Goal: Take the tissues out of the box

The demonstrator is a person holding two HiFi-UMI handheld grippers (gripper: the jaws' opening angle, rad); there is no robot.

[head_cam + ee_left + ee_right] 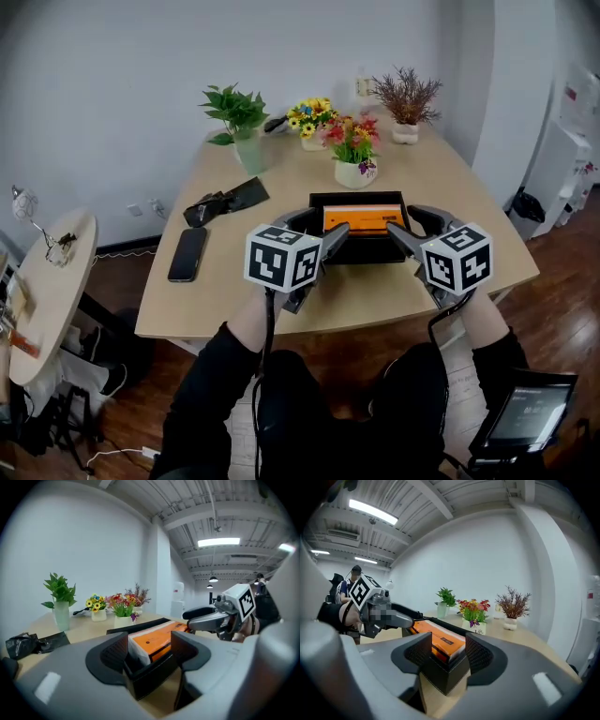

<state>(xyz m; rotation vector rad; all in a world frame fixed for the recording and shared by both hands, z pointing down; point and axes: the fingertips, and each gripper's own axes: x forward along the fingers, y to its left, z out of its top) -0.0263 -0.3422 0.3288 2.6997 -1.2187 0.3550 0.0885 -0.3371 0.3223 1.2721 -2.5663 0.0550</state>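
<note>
Right now both grippers meet at a black box (357, 198) lying near the front edge of the table (216, 300). An orange pack of tissues (364, 218) lies inside it.

The left gripper (323, 232) is at the box's 8 o'clock corner, the right gripper (408, 231) at its 4 o'clock corner.

In the left gripper view, the left gripper (150, 648) has its jaws spread, and the box (154, 679) pokes up between the ribbed pads with the tissues (157, 641) showing above its wall. The right gripper (201, 619) shows at 2 o'clock of the box.

In the right gripper view, the right gripper (447, 653) is likewise released, its jaws standing to either side of the box (445, 677) with the tissues (440, 644) in the gap. Whether the pads brush the walls is hard to say from these angles. The left gripper (401, 618) shows at 10 o'clock.

In the head view, a phone (187, 253) lies at 9 o'clock of the box, and a pot of red flowers (354, 150) stands at 12 o'clock. A green plant (239, 120) stands at 11 o'clock.
</note>
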